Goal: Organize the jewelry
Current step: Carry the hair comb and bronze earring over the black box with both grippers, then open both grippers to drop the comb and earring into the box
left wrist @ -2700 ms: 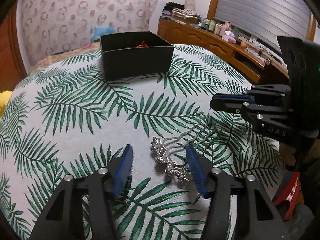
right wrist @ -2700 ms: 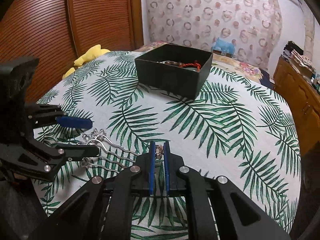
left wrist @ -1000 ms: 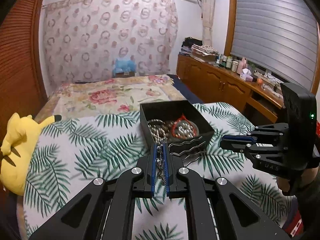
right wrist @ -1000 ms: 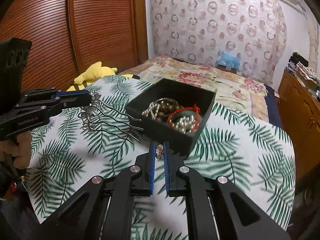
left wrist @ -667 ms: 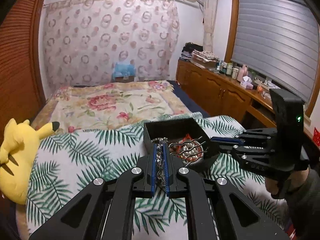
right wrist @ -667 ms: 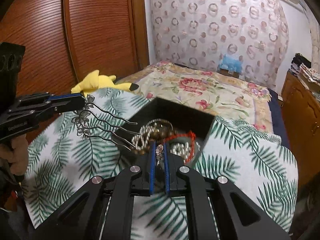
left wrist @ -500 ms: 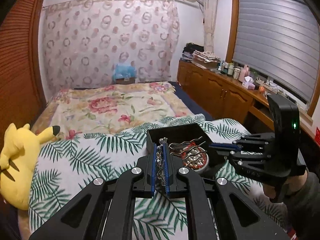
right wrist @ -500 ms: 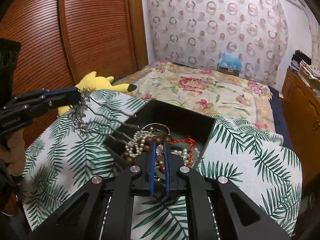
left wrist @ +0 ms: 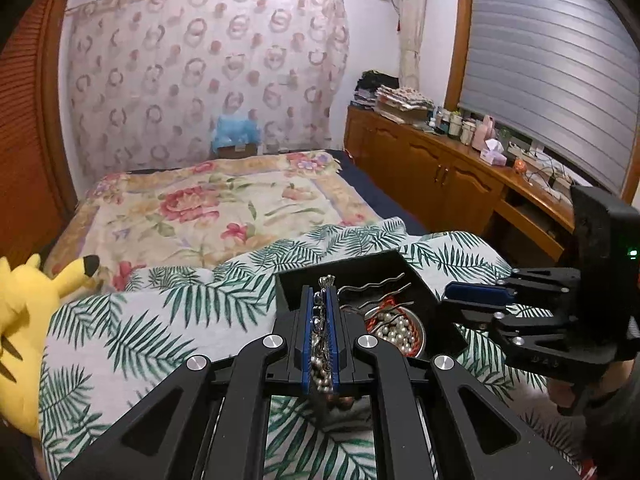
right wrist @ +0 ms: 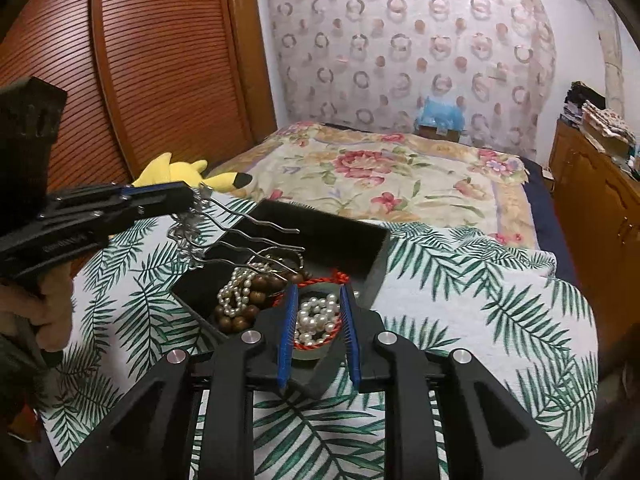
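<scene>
Between my two hand-held grippers sits one black box [right wrist: 352, 246], open at the top, on a surface draped with a palm-leaf cloth [right wrist: 480, 308]. I count one silver hair comb [right wrist: 224, 232], one white pearl strand [right wrist: 234, 288] beside one string of brown wooden beads [right wrist: 248, 304], one red cord [right wrist: 328, 278], and one small dish of pearls [right wrist: 316, 320] inside the box.

My left hand-held gripper [left wrist: 321, 316] is clamped on the comb's ornate silver head; in the right wrist view its wavy prongs reach out over the near left part of the box, above the beads and not touching them as far as I can tell. In the left wrist view the same prongs [left wrist: 376, 286] show to the right of the blue pads [left wrist: 307, 320], above the box interior.

My right hand-held gripper [right wrist: 318, 332] stands with its jaws apart and nothing between them, poised directly above the dish of pearls at the near corner of the box. In the left wrist view that gripper [left wrist: 476, 296] lies just beside the box's right wall.

Beyond the cloth I see one bed with a floral quilt [right wrist: 384, 176], one yellow plush toy [left wrist: 28, 320] at the left edge, one blue plush toy [left wrist: 236, 130] against a ring-patterned curtain [right wrist: 400, 48], a slatted wooden wardrobe [right wrist: 160, 60], and a wooden sideboard [left wrist: 432, 168] under a shuttered window [left wrist: 552, 72].
</scene>
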{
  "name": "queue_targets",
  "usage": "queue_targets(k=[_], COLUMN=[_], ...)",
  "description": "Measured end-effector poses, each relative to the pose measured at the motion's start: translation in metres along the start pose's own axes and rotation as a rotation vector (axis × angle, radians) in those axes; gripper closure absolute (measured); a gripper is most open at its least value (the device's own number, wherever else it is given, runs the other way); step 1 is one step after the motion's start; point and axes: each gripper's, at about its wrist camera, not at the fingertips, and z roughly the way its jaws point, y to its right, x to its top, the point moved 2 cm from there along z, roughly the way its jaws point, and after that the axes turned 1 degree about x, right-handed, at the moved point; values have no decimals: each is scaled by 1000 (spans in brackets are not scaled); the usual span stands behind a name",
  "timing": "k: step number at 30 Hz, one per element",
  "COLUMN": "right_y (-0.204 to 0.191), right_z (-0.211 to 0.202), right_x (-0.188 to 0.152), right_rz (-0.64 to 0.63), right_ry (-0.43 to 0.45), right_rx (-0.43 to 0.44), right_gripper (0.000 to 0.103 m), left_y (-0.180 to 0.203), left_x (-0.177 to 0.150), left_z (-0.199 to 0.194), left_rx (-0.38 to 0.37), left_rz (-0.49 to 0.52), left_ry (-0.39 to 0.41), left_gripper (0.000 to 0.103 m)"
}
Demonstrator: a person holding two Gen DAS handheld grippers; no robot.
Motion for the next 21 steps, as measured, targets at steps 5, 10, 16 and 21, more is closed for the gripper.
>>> queue_targets(k=[5, 10, 16, 21], right_y=[5, 8, 9, 9], right_z=[1, 1, -1, -5], right_x=[-5, -11, -15, -20], right_rz=[1, 8, 10, 14], right_ry=[-14, -23, -27, -25], right_rx=[-14, -18, -25, -33], right_gripper=[79, 79, 79, 79], left_y=[6, 13, 13, 15], left_x=[7, 9, 6, 3], left_z=[21, 34, 46, 40], left_rx=[-8, -28, -2, 12], left_rz=[13, 13, 7, 14], left_ry=[-21, -48, -75, -74], left_gripper=[97, 97, 96, 96])
